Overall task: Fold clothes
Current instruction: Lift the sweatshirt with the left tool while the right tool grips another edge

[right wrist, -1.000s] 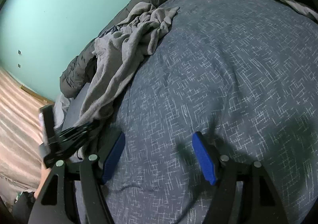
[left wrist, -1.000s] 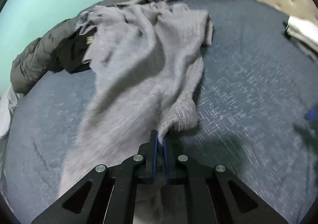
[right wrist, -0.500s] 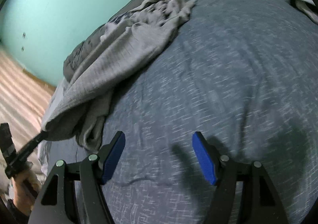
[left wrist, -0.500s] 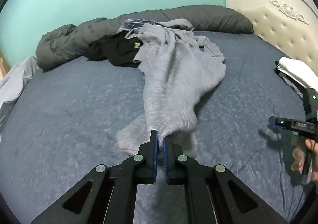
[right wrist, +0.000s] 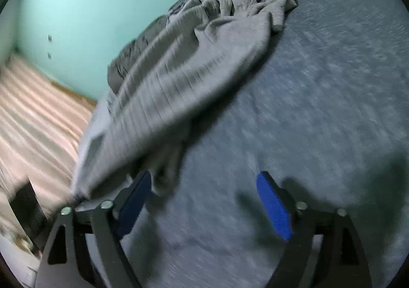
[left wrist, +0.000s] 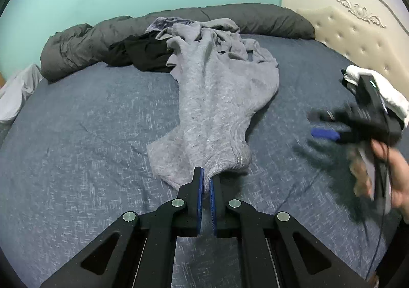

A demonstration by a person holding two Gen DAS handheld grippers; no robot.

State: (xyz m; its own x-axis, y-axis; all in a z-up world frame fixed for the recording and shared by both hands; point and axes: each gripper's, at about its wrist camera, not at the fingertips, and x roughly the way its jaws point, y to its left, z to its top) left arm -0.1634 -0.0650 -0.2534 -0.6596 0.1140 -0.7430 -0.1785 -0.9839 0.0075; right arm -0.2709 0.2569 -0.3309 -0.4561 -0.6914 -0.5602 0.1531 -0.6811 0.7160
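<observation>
Filling most of both views is the bed point(left wrist: 76, 122), covered in a blue-grey sheet, with a dark grey duvet point(left wrist: 84, 45) rolled along its far edge under the teal wall. Across the sheet lies the grey knit sweater point(left wrist: 217, 99), drawn out in a long strip from a bunched heap by the duvet toward the near edge; a black garment point(left wrist: 143, 55) sits beside that heap, and a folded white stack point(left wrist: 378, 88) lies near the headboard. The left gripper point(left wrist: 206, 185) has its fingers pinched nearly together on the sweater's ribbed hem. The right gripper point(right wrist: 204, 201), gripped by a hand point(left wrist: 391, 180), hangs over bare sheet just beside the cloth, its fingers spreading wider with nothing between them. The likely trouble: the sweater is gathered, not flat, so a grab now could catch several layers or a sleeve instead of the opposite hem corner, giving a twisted fold; a further one-sided pull could drag the black garment along
</observation>
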